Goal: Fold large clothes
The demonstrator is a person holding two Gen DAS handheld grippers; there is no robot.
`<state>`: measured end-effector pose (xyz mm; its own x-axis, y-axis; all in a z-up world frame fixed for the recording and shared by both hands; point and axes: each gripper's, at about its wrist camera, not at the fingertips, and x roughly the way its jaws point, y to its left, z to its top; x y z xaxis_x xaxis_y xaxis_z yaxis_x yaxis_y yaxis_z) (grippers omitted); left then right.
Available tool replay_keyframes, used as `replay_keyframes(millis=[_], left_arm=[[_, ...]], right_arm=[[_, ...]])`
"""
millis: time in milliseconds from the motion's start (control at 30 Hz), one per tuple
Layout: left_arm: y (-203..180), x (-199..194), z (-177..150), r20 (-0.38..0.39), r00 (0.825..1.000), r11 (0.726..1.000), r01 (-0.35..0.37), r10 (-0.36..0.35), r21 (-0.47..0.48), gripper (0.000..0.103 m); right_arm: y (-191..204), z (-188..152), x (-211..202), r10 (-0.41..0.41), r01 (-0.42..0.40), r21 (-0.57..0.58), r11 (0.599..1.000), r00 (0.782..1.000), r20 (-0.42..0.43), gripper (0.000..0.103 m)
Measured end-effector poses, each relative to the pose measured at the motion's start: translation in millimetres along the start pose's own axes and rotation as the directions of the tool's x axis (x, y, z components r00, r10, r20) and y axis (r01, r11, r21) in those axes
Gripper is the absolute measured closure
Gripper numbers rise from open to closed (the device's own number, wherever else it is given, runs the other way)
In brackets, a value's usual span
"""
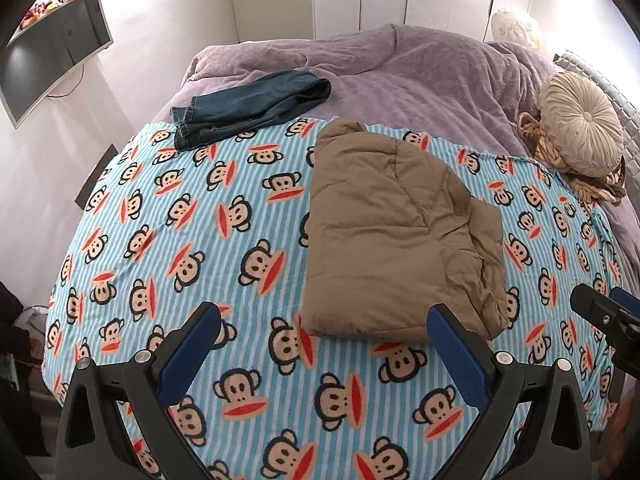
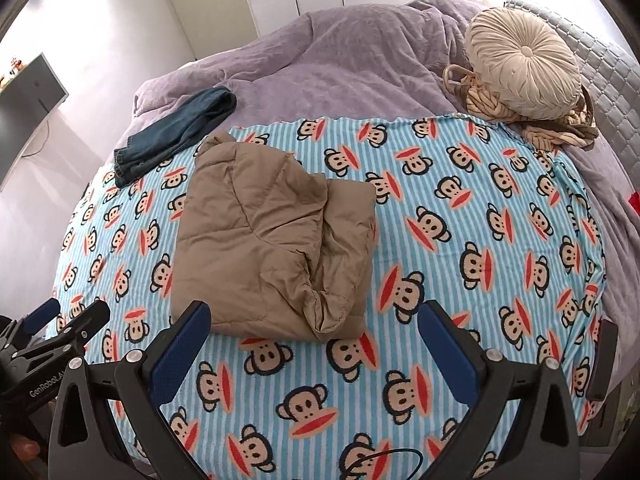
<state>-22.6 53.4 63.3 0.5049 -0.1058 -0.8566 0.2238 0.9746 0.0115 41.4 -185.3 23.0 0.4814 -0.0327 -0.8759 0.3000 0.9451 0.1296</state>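
A tan padded jacket (image 1: 384, 232) lies folded into a thick rectangle on the blue striped monkey-print blanket (image 1: 192, 240); it also shows in the right wrist view (image 2: 272, 240). My left gripper (image 1: 324, 316) is open and empty, just short of the jacket's near edge, above the blanket. My right gripper (image 2: 316, 316) is open and empty, also at the jacket's near edge. Each gripper shows in the other's view: the right one at the right edge (image 1: 600, 312), the left one at the left edge (image 2: 60, 320).
Folded dark blue jeans (image 1: 248, 108) lie at the blanket's far left corner. A purple duvet (image 1: 400, 72) covers the far bed. A round beige cushion (image 1: 580, 124) sits on knotted pillows at the right. A monitor (image 1: 52, 52) hangs on the left wall.
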Motion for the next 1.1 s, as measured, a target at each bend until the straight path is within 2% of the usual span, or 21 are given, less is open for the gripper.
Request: replay_keyframes(millis=[1100], left_arm=[[0.3, 1.5, -1.7, -0.004, 1.0, 1.0, -0.004, 0.004, -0.001, 0.0]], right_arm=[[-1.9, -5.2, 2.2, 0.003, -0.003, 0.004, 1.0, 1.0, -0.004, 0.0]])
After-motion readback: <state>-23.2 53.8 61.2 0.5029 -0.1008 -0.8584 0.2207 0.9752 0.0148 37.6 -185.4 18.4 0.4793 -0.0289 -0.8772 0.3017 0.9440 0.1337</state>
